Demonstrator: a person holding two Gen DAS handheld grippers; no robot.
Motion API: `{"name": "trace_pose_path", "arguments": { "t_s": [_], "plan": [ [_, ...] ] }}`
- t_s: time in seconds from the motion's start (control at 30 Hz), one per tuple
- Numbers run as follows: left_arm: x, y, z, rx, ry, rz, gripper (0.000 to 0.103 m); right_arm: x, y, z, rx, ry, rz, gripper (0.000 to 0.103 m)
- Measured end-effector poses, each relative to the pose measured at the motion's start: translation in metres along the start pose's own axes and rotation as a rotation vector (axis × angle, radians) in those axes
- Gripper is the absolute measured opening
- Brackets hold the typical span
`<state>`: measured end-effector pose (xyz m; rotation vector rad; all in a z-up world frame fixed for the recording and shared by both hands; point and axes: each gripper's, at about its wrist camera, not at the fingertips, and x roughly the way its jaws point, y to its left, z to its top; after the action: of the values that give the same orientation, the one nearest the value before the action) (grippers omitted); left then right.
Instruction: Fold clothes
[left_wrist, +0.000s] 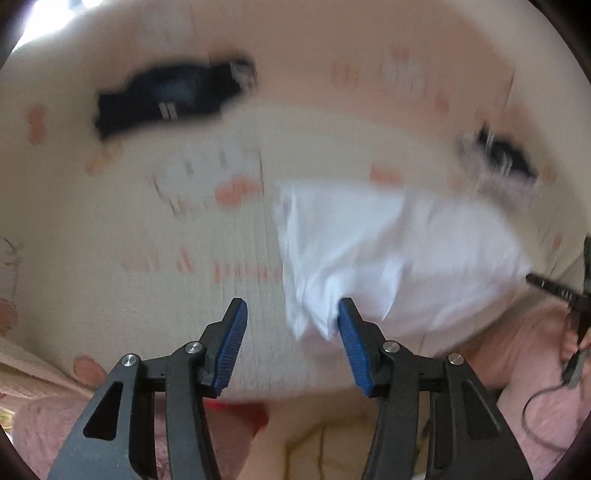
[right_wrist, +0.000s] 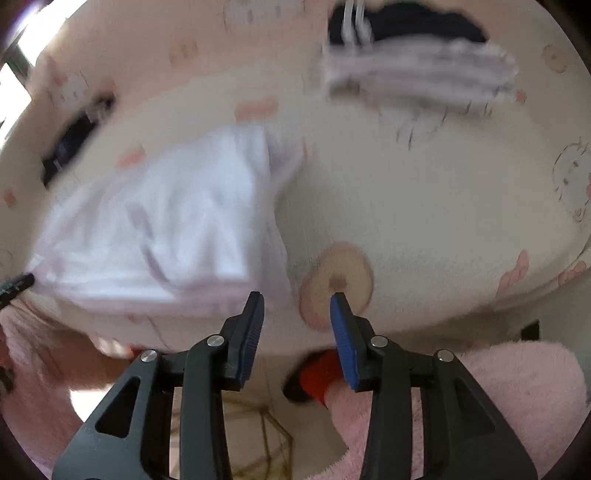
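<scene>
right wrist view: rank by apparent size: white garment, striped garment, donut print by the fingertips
1. white garment, largest.
2. striped garment; it lies farther from the camera, so it may really be bigger.
3. donut print, smallest, despite being nearest.

1. The left wrist view is taken from just behind the left gripper (left_wrist: 291, 314), aimed steeply down at the patterned bed cover (left_wrist: 207, 229) from close by.
2. The right wrist view is set likewise behind the right gripper (right_wrist: 297, 308).
3. The white garment (left_wrist: 388, 254) (right_wrist: 166, 221) and the cover are shared by both views.
</scene>
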<state>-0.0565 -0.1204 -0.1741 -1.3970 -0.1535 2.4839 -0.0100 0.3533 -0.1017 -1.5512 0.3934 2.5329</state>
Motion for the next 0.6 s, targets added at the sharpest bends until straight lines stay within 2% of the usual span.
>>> {"name": "trace_pose_path", "arguments": {
  "t_s": [0.03,0.1,0.17,0.3,0.37,0.43,0.53,0.6],
  "plan": [
    [-0.006,-0.003,0.003,0.011,-0.045,-0.017,0.053,-0.012,0.000,0.004,0.008,-0.061,0.016,0.039],
    [-0.003,-0.014,0.012,0.058,-0.065,-0.048,0.052,-0.026,0.009,0.015,-0.013,-0.165,0.033,0.040],
    [0.008,-0.029,0.020,0.111,-0.047,-0.074,0.050,-0.022,0.029,0.028,-0.084,-0.186,0.056,0.040],
    [0.045,-0.056,0.029,0.136,0.052,-0.126,0.050,0.018,0.077,0.037,-0.256,-0.099,0.009,0.040],
    [0.065,-0.061,0.025,0.136,0.142,-0.131,0.050,0.045,0.084,0.028,-0.284,-0.003,-0.005,0.040],
    [0.080,-0.062,0.015,0.133,0.251,-0.126,0.050,0.058,0.078,0.012,-0.301,0.064,-0.017,0.039],
    [0.077,-0.056,0.013,0.089,0.275,-0.172,0.050,0.058,0.062,-0.005,-0.300,0.122,-0.001,0.039],
    [0.075,-0.045,0.014,0.033,0.285,-0.204,0.050,0.049,0.043,-0.008,-0.225,0.130,0.043,0.039]
  ]
}}
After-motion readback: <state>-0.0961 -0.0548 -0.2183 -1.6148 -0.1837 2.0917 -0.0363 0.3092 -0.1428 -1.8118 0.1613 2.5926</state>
